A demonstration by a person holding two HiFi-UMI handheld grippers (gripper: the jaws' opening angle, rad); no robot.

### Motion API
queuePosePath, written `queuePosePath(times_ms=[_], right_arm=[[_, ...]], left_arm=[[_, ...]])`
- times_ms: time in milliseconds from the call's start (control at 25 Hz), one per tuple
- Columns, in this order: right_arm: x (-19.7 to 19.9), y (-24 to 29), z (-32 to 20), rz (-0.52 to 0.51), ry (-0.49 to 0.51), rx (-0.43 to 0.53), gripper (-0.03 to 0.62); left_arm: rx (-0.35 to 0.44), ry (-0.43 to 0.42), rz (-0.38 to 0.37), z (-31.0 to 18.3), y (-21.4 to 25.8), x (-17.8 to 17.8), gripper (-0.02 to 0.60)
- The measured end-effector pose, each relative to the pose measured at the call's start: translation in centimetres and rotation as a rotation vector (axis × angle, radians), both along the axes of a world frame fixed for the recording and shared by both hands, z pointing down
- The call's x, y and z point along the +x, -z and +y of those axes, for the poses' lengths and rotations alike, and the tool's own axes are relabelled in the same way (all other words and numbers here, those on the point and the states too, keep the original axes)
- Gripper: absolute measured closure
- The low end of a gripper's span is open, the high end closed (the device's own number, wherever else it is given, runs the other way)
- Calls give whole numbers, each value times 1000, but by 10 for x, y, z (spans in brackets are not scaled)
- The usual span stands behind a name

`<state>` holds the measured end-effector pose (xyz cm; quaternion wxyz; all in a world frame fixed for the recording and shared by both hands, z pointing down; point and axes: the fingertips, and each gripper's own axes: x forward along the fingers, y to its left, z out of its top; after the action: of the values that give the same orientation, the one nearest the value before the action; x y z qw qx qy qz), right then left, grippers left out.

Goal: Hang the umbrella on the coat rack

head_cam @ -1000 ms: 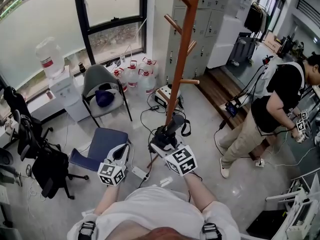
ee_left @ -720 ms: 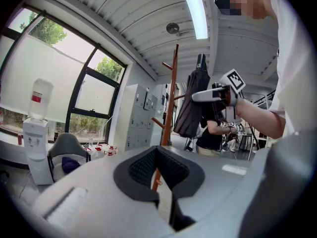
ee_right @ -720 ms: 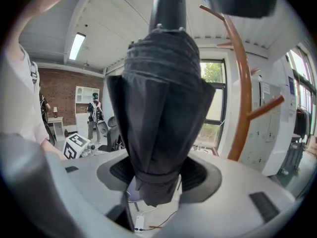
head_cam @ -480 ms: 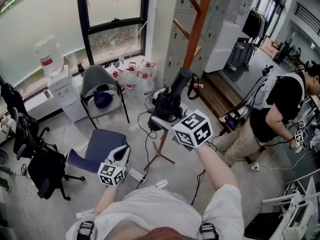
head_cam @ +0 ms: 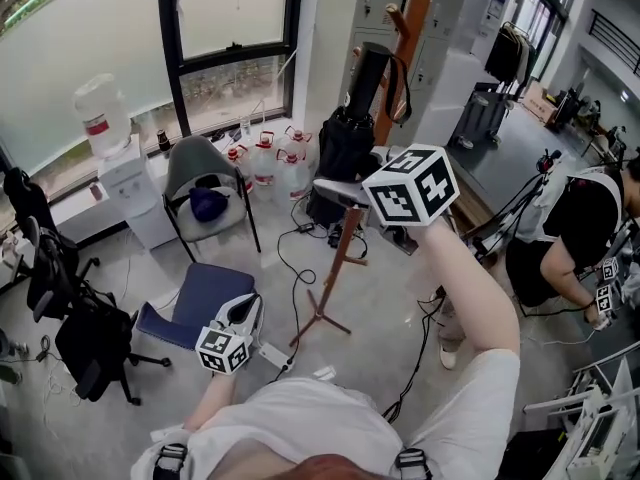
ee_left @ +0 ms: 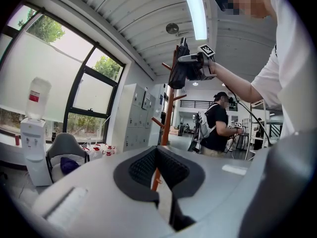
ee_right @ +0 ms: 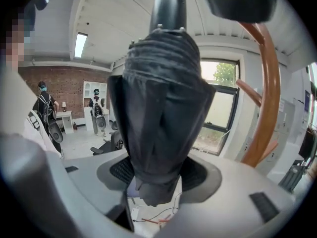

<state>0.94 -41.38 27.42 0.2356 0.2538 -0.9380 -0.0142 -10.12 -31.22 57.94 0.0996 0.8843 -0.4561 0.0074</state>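
Note:
My right gripper is raised high and shut on the folded black umbrella, which stands upright with its handle and wrist strap on top. The umbrella fills the right gripper view, its cloth pinched between the pads. Just behind it rises the orange wooden coat rack, whose pegs are close to the handle. My left gripper hangs low by my waist, shut and holding nothing. The left gripper view looks up at the coat rack and the lifted umbrella.
Around the rack's foot are a grey chair, a blue seat, water jugs and floor cables. Grey lockers stand behind the rack. A person works at the right; a black office chair is on the left.
My right gripper has lifted the umbrella from low by the rack's pole up to the level of its upper pegs. The left gripper has stayed in place.

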Motion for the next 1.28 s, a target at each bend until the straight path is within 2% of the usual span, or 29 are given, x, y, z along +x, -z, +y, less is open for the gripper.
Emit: queuePosePath(times_ms=[280,680,920,1280], right_arm=[[-8,42,-21,77,-33,42,336],[-6,94,-52,13,-97,5,336],[-1,99,-75,0,-136,-24,336],[12,80,-105,-7,-210,-45,336]], left_arm=[[8,3,4,-4,2,-6,572],[6,20,14,-5,0,-13,572],[10,19,14,-8,2,-15,571],[2,20,12,-12,-1,-19,571]])
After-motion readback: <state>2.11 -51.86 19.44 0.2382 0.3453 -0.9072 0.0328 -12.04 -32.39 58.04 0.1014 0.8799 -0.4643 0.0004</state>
